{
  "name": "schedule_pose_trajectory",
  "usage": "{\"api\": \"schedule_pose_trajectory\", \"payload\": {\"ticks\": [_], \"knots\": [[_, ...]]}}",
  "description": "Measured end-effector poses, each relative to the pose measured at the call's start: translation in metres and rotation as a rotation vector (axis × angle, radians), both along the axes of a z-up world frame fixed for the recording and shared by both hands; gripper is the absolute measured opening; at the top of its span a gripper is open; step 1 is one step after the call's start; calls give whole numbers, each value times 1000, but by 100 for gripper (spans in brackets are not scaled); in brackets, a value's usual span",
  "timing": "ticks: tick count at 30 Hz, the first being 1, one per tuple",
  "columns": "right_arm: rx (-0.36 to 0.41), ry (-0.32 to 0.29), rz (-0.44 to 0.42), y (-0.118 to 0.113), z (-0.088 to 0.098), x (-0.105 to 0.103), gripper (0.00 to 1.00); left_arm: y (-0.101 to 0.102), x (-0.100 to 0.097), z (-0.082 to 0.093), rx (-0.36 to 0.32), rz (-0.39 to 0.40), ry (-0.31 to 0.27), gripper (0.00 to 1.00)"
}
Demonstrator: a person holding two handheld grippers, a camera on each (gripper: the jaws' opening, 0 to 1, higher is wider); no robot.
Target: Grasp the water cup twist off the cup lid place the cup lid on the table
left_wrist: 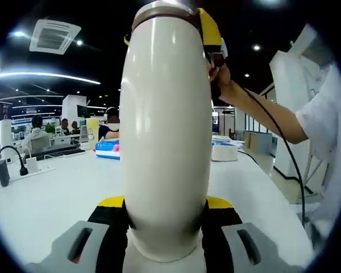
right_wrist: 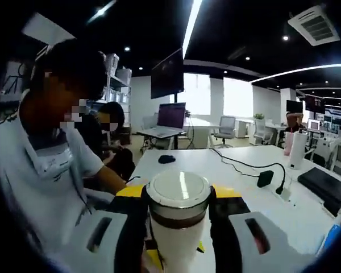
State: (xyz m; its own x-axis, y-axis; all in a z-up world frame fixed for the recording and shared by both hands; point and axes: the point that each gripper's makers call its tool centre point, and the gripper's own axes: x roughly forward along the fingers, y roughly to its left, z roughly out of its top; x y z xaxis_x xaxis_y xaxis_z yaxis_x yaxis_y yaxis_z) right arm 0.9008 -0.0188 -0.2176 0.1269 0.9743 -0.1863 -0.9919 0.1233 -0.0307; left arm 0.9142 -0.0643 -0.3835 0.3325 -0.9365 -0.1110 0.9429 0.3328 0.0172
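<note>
A tall cream-white water cup [left_wrist: 167, 142] stands upright between the jaws of my left gripper [left_wrist: 165, 206], which is shut on its lower body. At the cup's top sits the lid [left_wrist: 162, 8] with a dark band under it. My right gripper [left_wrist: 211, 33], yellow-tipped and held by a person's hand, reaches the lid from the right. In the right gripper view I look down on the round white lid [right_wrist: 179, 192], and my right gripper [right_wrist: 179, 194] is shut on it from both sides. The cup body [right_wrist: 176, 245] drops away below.
The cup is over a white table [left_wrist: 45, 196] carrying a power strip [left_wrist: 28, 166], a blue box [left_wrist: 107, 148] and a white box [left_wrist: 224, 151]. A black adapter with cable [right_wrist: 265, 178], a mouse [right_wrist: 166, 159] and a laptop [right_wrist: 170, 116] lie farther off. A person [right_wrist: 45, 159] stands close at the table's edge.
</note>
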Motion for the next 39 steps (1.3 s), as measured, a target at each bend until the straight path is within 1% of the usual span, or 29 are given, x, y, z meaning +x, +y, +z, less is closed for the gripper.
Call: {"api": "schedule_pose_trajectory", "payload": {"ticks": [3,4,8,10,12,14,16,18,19,21,22,23,24,26,27,28,29,31,33,36,38,39], "knots": [[-12,7,-12,1,0,-1,45,0,0,0,2,1,-1,51],[-20,4,-20,0,0,-2,45,0,0,0,3,1,-2,51],[-35,25,-63,-2,0,2,46,0,0,0,4,-1,-2,51],[-48,23,-103,-4,1,3,51,-1,0,0,5,-1,-2,51],[-71,1,-172,-9,3,9,55,-1,1,1,5,0,-2,51],[-68,-31,-235,-11,7,8,59,-1,0,1,6,0,-2,51],[-93,-45,-288,-14,7,5,59,-1,0,1,6,0,-2,51],[-120,-64,-392,-19,7,5,61,-1,0,1,6,0,-1,51],[-143,-76,-435,-20,5,4,64,-1,0,1,6,0,-1,51],[-151,-90,-537,-21,4,5,68,-1,0,1,6,1,-1,51],[-149,-124,-563,-19,6,4,69,-1,0,1,6,1,-1,51],[-126,-140,-584,-16,9,1,69,-1,0,1,6,1,-1,51],[-94,-131,-647,-17,12,2,70,-1,0,1,7,1,-1,51],[-53,-149,-745,-18,15,4,69,-1,0,1,7,1,-1,51],[-38,-110,-830,-19,9,6,69,-1,0,1,7,1,-1,51],[-59,-110,-854,-19,5,6,69,-1,0,1,7,1,-1,51],[-97,-132,-859,-16,0,6,69,-1,0,1,7,2,0,51],[-61,-163,-901,-10,3,6,69,-1,0,1,7,2,0,51],[-50,-188,-921,-5,6,4,70,-1,0,0,7,2,1,51],[-53,-226,-1006,-10,10,9,72,-1,0,0,7,1,1,51],[-26,-230,-1042,-11,12,10,72,-1,0,0,7,1,1,51],[5,-220,-1064,-13,13,10,72,-1,0,0,7,2,1,51]]}}
